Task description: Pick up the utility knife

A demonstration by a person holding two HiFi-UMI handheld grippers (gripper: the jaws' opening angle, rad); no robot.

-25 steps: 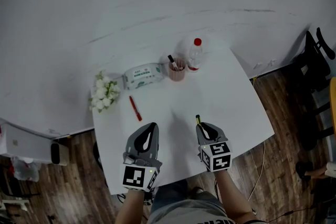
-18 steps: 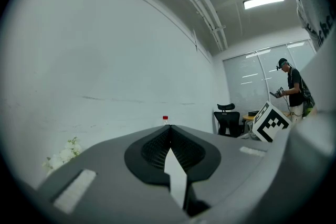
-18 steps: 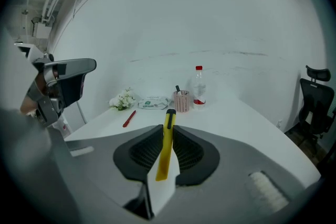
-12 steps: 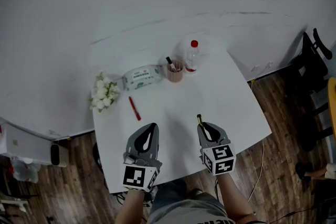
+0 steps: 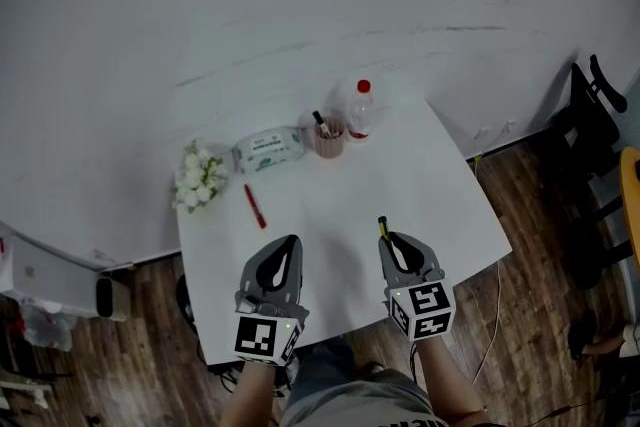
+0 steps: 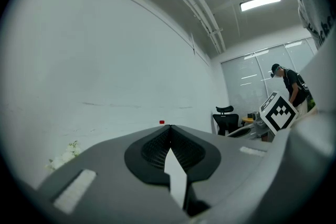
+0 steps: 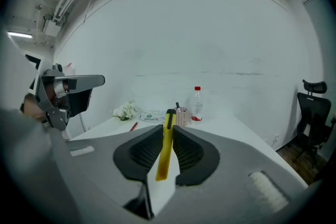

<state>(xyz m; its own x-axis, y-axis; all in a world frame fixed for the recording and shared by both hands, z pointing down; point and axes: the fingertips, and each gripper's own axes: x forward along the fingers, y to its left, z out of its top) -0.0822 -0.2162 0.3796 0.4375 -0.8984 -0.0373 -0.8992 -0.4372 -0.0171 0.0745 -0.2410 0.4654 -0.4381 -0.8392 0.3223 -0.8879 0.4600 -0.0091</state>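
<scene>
A yellow utility knife [image 7: 166, 144] with a black tip is clamped between the jaws of my right gripper [image 7: 167, 124], its tip sticking out ahead of them. From the head view the knife [image 5: 382, 227] pokes forward from the right gripper [image 5: 394, 240], held above the near right part of the white table [image 5: 420, 185]. My left gripper [image 5: 291, 244] hovers over the table's near left, its jaws together with nothing between them; the left gripper [image 6: 169, 128] view shows the same.
At the table's far side stand a pink pen cup [image 5: 328, 137], a red-capped bottle [image 5: 360, 111], a wipes pack [image 5: 269, 146] and white flowers [image 5: 199, 177]. A red pen [image 5: 253, 206] lies left of centre. Black chairs [image 5: 592, 120] stand to the right.
My right gripper has risen with the knife still in it. The left gripper has hardly shifted.
</scene>
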